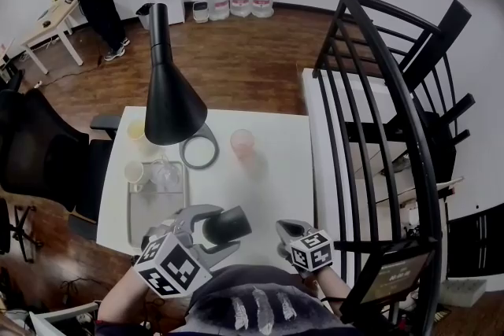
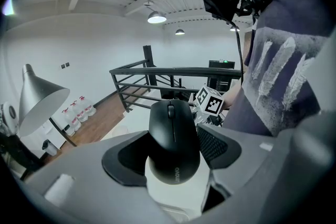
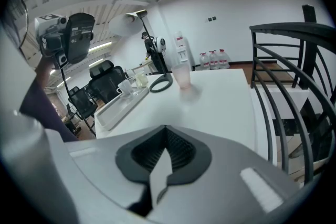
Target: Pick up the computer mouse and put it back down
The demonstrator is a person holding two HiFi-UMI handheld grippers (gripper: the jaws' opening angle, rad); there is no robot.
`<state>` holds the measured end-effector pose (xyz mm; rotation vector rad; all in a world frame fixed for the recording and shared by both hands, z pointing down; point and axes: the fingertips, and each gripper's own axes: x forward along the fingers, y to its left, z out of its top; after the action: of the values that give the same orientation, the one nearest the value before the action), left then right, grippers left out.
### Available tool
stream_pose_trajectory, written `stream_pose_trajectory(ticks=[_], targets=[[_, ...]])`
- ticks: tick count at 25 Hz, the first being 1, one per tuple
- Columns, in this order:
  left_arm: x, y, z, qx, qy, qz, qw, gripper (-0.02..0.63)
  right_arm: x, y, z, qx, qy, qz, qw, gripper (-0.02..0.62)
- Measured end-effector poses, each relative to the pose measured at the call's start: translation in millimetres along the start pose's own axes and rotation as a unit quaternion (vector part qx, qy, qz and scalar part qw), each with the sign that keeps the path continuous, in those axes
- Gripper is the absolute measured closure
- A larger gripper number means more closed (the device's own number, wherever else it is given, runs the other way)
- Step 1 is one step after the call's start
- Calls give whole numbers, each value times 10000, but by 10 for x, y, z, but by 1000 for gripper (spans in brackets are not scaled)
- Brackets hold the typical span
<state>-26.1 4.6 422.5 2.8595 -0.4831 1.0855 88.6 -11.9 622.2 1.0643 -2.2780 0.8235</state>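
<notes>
Pick-up: looks done, left gripper [image 1: 214, 230] clamped on computer mouse [image 2: 173, 136], apparently held clear above white table [image 1: 260, 185], near front edge | right gripper [image 3: 164, 157]: jaws together, empty | left: set mouse down, release.

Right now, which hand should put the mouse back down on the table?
Left. The left gripper already grips the black mouse, over the white table. The right gripper is shut and empty, so it would need to take the mouse first.
</notes>
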Motion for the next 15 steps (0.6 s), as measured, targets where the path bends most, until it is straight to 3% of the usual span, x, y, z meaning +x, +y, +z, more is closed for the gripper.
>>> stream_pose_trajectory(ticks=[7,15], targets=[[3,-15,-5,200,2,4,9998,301,4,-16,-20,32,12,-13,10000,592],[-19,114,46,-31,-203,194,9996,302,-3,-25,-28,58,37,-32,10000,593]])
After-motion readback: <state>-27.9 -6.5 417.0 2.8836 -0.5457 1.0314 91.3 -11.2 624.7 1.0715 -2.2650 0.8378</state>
